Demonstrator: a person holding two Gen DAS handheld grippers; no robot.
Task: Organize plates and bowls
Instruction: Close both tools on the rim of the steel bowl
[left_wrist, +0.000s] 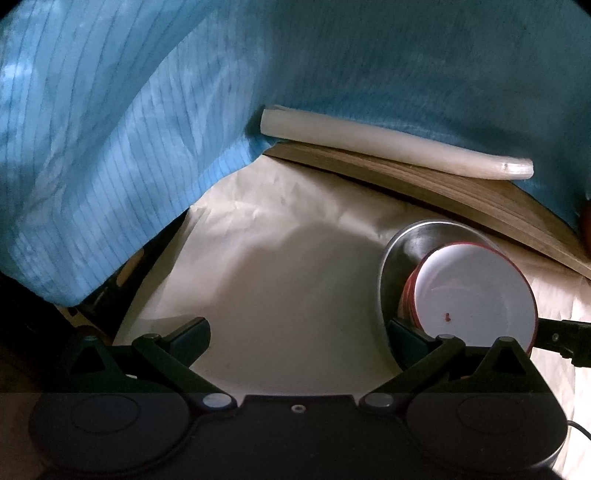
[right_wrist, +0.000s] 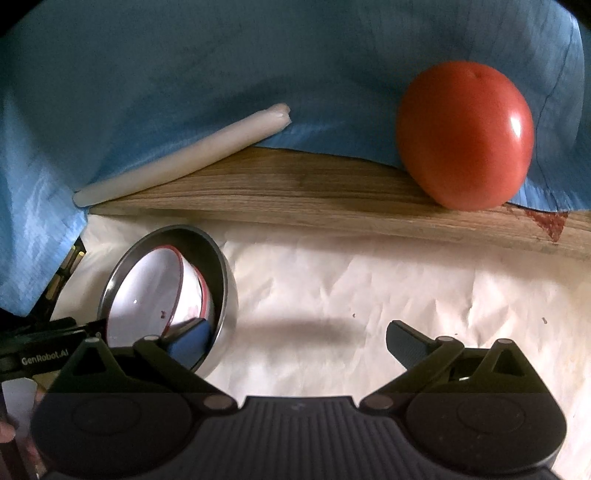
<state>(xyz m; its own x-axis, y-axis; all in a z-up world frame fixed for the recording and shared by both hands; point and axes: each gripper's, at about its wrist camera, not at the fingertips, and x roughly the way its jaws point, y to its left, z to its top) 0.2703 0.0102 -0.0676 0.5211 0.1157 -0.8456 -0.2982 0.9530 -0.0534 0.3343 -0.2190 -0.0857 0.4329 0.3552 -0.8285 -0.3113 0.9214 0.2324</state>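
A steel bowl (left_wrist: 397, 254) stands on cream paper, with a white red-rimmed bowl (left_wrist: 476, 288) nested tilted inside it. In the right wrist view the steel bowl (right_wrist: 225, 295) and the white bowl (right_wrist: 147, 295) sit at the lower left. My left gripper (left_wrist: 299, 332) is open and empty; its right finger is close beside the steel bowl. My right gripper (right_wrist: 299, 336) is open and empty; its left finger (right_wrist: 190, 339) overlaps the steel bowl's rim, contact unclear.
A wooden board (right_wrist: 332, 192) lies behind the bowls, carrying a red tomato (right_wrist: 465, 136) and a white candle-like stick (right_wrist: 184, 155), also in the left wrist view (left_wrist: 388, 144). Blue cloth (left_wrist: 110, 129) hangs behind and to the left. Cream paper (right_wrist: 369, 280) covers the surface.
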